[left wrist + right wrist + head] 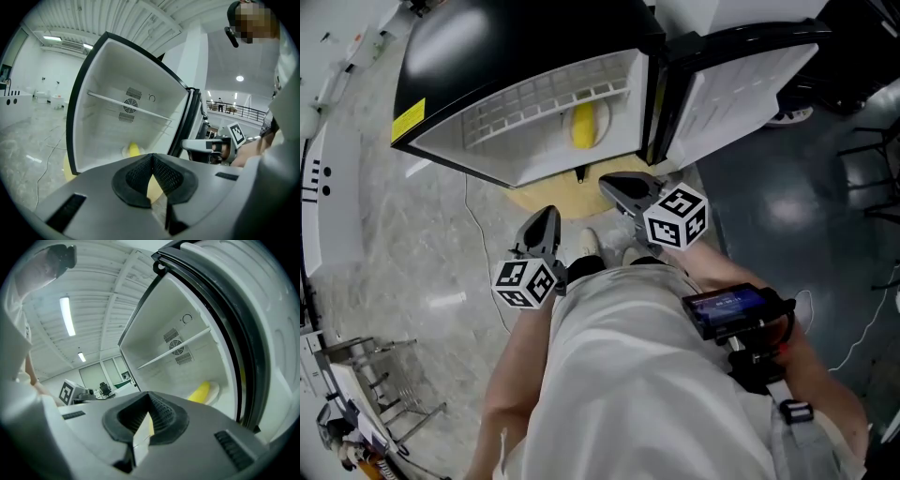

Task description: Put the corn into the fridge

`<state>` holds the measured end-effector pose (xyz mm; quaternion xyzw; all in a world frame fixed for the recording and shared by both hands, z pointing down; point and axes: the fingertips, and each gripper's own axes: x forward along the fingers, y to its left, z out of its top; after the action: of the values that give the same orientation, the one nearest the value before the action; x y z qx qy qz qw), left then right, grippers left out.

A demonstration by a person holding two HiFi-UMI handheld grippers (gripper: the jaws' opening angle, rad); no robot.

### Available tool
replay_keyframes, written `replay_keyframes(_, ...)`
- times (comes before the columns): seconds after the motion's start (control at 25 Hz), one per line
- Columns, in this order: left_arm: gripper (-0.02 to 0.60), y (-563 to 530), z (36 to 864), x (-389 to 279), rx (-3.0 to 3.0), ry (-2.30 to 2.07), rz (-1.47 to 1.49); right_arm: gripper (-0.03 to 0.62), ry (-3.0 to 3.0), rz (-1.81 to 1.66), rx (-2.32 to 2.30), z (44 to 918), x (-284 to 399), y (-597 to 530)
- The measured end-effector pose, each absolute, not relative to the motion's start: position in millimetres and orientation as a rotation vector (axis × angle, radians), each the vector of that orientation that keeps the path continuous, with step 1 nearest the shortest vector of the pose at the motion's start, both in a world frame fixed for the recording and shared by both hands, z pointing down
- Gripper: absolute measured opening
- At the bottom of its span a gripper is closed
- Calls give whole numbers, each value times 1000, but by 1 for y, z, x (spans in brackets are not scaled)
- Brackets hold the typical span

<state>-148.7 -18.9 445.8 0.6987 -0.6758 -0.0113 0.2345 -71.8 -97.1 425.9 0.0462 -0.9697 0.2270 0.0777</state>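
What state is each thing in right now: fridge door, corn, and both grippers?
Fridge door: open wide.
Corn: inside, lying on a plate, not held.
Left gripper: shut, nothing between its jaws.
Right gripper: shut, nothing between its jaws.

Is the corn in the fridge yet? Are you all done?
Nearly. Done: the corn lies on a plate inside the fridge. In hand: nothing; the left gripper and right gripper are outside it, jaws shut and empty. To do: the door is open, so it probably needs closing.
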Motion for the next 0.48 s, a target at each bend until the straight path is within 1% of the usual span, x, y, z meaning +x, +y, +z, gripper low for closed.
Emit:
replay_keyframes(0.16, 8, -10, 450, -144, 1913, -1844, -31, 6, -2896, 702, 171, 430, -62, -91)
replay_keyframes(0.48, 8, -12, 447, -148, 1920, -1869, -20, 6, -2906, 687, 154, 432, -67, -89)
